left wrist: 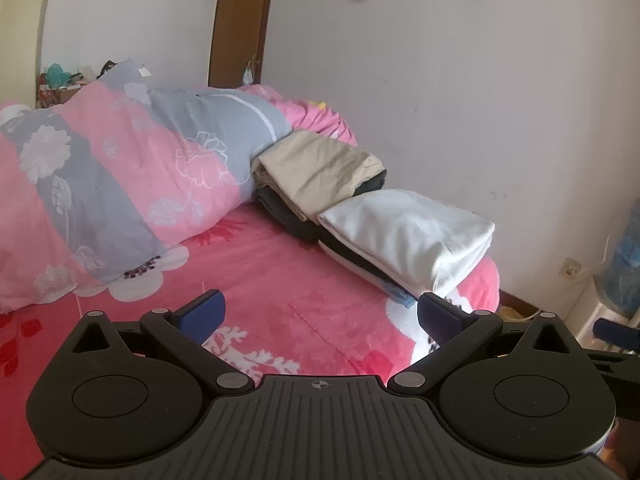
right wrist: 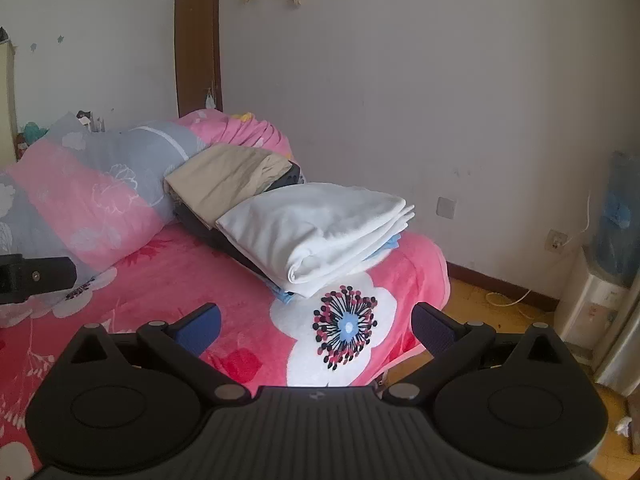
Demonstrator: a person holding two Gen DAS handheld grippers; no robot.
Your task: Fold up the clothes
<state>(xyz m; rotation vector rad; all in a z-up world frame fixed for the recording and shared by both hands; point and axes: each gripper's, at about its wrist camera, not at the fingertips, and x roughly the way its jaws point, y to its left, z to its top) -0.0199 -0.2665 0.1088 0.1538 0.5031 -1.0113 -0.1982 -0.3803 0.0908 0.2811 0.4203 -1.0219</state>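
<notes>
Right wrist view alone showed wooden floor [right wrist: 472, 304] past the bed's corner [right wrist: 424, 276]; folded white garment [right wrist: 320, 224] there; both grippers [left wrist: 320, 312] [right wrist: 316, 324] spread, empty.

Bed with pink flowered blanket [right wrist: 248, 280], big white flower print [right wrist: 344, 332] near its corner. Rolled pink-and-grey quilt [left wrist: 120, 168] lies along the bed's far side. Brown door [right wrist: 198, 40] behind it. Wall socket [right wrist: 557, 241] with white cord on the right, water dispenser [right wrist: 600, 272] just beside it. Wooden floor [right wrist: 480, 308].
</notes>
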